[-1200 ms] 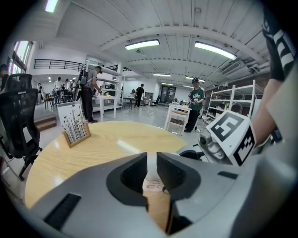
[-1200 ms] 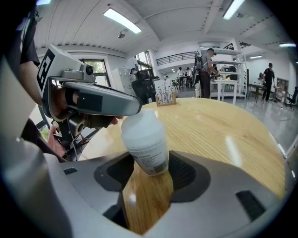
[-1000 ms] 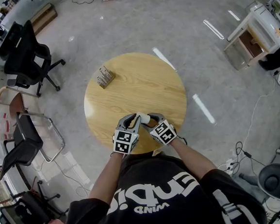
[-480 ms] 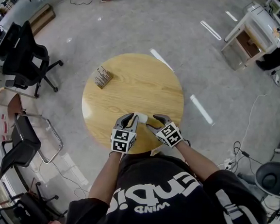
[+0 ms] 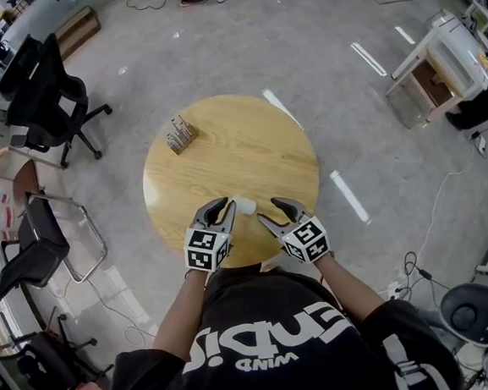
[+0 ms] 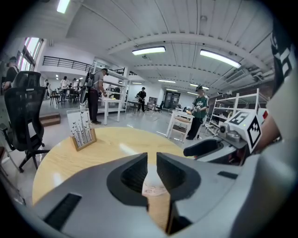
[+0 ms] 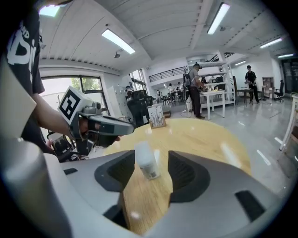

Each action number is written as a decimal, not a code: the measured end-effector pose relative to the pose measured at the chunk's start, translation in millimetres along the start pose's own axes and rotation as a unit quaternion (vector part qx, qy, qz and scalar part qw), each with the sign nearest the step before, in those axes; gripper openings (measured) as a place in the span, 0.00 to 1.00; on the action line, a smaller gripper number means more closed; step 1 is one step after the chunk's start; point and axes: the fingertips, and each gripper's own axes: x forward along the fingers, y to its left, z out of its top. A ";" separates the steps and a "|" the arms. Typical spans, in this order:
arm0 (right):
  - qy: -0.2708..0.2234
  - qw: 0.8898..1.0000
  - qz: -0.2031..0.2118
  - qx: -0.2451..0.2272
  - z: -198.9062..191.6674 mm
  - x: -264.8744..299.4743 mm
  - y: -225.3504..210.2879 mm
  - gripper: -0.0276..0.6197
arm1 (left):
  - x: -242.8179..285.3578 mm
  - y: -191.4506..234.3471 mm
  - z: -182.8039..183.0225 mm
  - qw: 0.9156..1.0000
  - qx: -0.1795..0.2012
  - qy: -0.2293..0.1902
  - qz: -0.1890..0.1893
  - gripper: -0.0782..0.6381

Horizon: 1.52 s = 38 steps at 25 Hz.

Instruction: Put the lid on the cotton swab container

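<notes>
The cotton swab container (image 5: pixel 245 204) is a small white cylinder with a printed label low on its side. It stands upright near the front edge of the round wooden table (image 5: pixel 240 139). My left gripper (image 5: pixel 218 205) sits just left of it, jaws almost together with nothing between them; through the thin slit the container (image 6: pixel 153 182) shows beyond the tips. My right gripper (image 5: pixel 274 212) is just right of it, open and not touching. In the right gripper view the container (image 7: pixel 146 161) stands ahead of the spread jaws, with the left gripper (image 7: pixel 111 128) behind it.
A small card stand (image 5: pixel 182 133) with a printed pattern stands at the table's far left. Black office chairs (image 5: pixel 48 101) are on the floor to the left, a white desk (image 5: pixel 452 47) is far right, and people stand at benches in the background.
Both grippers have drawn back from the container toward my body. The container stays where it was on the table.
</notes>
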 end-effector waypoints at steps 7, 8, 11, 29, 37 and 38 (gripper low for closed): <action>-0.068 0.997 -0.022 0.003 47.6 -45.5 4.8 0.22 | -32.9 -7.9 25.6 0.999 -0.006 -0.032 0.009 0.19; -0.075 0.997 -0.026 0.007 52.7 -52.7 6.0 0.18 | -38.9 -8.8 30.1 0.999 -0.008 -0.040 0.010 0.19; -0.096 0.995 -0.036 0.016 66.4 -72.1 10.5 0.12 | -58.4 -10.0 43.7 0.997 -0.019 -0.067 0.015 0.15; -0.170 0.979 -0.110 0.019 91.3 -128.5 0.7 0.07 | -136.9 -8.0 49.1 0.986 -0.024 -0.145 0.083 0.13; -0.164 0.981 -0.107 0.007 87.8 -125.8 7.3 0.05 | -139.7 -10.5 50.9 0.984 -0.024 -0.150 0.089 0.13; -0.163 0.981 -0.106 0.006 86.8 -125.4 7.6 0.05 | -139.7 -10.4 51.8 0.984 -0.025 -0.151 0.089 0.13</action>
